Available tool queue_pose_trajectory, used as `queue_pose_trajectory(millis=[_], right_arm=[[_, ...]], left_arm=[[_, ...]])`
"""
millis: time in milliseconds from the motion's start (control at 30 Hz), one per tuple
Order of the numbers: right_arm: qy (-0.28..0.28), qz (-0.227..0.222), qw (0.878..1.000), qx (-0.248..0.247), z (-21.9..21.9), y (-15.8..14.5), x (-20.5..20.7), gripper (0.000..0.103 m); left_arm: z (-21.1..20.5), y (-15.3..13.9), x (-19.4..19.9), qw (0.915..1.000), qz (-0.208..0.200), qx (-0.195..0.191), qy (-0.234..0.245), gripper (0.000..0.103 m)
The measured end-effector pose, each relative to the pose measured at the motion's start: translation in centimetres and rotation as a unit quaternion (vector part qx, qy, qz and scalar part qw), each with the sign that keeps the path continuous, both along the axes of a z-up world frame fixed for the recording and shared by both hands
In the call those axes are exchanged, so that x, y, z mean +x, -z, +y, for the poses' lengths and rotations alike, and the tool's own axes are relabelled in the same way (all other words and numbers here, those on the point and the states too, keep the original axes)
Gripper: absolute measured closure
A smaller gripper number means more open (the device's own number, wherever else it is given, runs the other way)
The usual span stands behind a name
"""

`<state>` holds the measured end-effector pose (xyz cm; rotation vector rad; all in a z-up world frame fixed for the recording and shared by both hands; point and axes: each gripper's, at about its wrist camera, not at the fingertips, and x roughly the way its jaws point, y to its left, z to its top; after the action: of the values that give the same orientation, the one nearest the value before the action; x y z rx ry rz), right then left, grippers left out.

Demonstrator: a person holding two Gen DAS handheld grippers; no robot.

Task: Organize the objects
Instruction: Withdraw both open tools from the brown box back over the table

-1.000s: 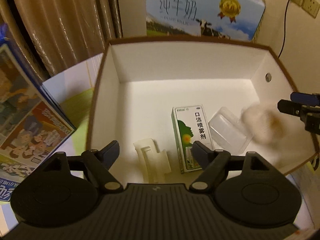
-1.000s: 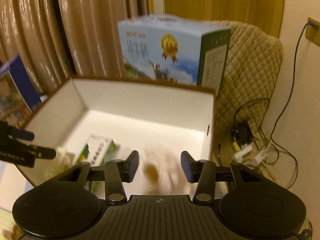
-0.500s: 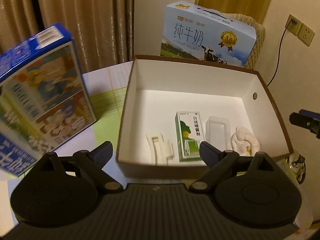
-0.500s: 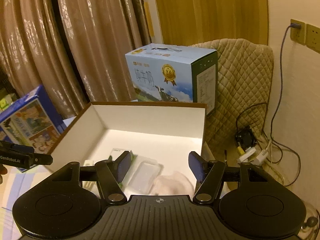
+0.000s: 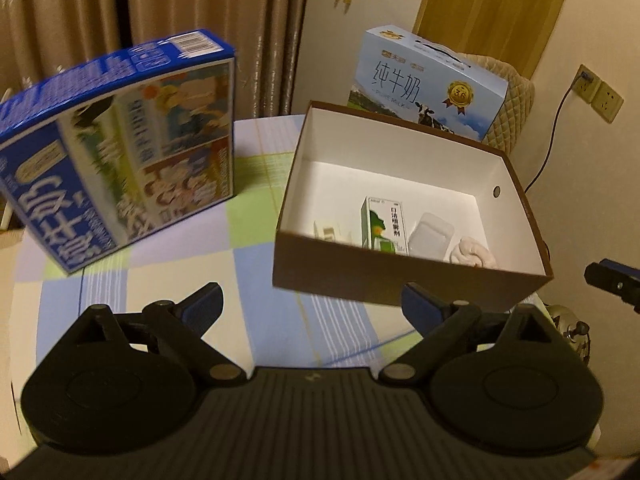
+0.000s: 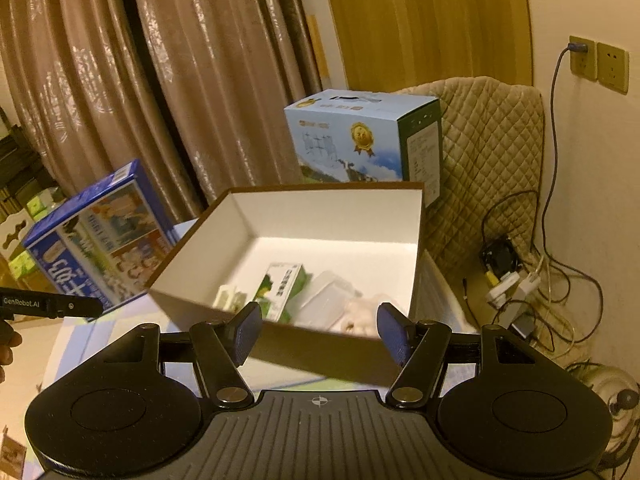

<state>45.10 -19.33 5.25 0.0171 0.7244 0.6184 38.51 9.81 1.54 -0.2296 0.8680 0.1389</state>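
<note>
Both grippers, left [image 5: 312, 306] and right [image 6: 318, 334], hung apart and empty near the brown box [image 5: 400, 276], which held a green carton [image 5: 384, 226], tray [image 5: 432, 236] and cloth [image 5: 472, 254].

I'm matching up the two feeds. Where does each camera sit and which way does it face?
Left wrist: on the left gripper, above the table, facing the open box; right gripper's tip at right.
Right wrist: on the right gripper, facing the box's near right corner; left gripper's tip and a hand at left.
Shared: box, green carton, both milk cartons.

Dim warm indoor light, fisheye-bent edges, perhaps slight blur.
</note>
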Motion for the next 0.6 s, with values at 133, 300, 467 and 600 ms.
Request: queue_pose_trajectory(millis=[133,300,467,600], right_arm=[[-0.008,0.010,1.000,-0.003,-0.2,0.3,-2.1,0.042],[-0.012,0.025,1.000,-0.009,-0.4,1.1,-4.4,0.042],[-0.012,0.036,0.999,-0.012,-0.7,1.6,-6.4,0.042],[-0.016,0.042,0.999,-0.013,-0.8,2.1,-7.8,0.042]], left_arm=[[0.1,-0.3,-2.5,1.0000,0.000,-0.005,-0.009,0.009],[0.0,-0.1,-5.2,0.9998,0.008,-0.010,-0.014,0.009],[-0.3,0.4,-7.6,0.9996,0.017,-0.014,-0.017,0.009],[-0.6,0.9,-9.2,0.9993,0.023,-0.021,-0.018,0.009]])
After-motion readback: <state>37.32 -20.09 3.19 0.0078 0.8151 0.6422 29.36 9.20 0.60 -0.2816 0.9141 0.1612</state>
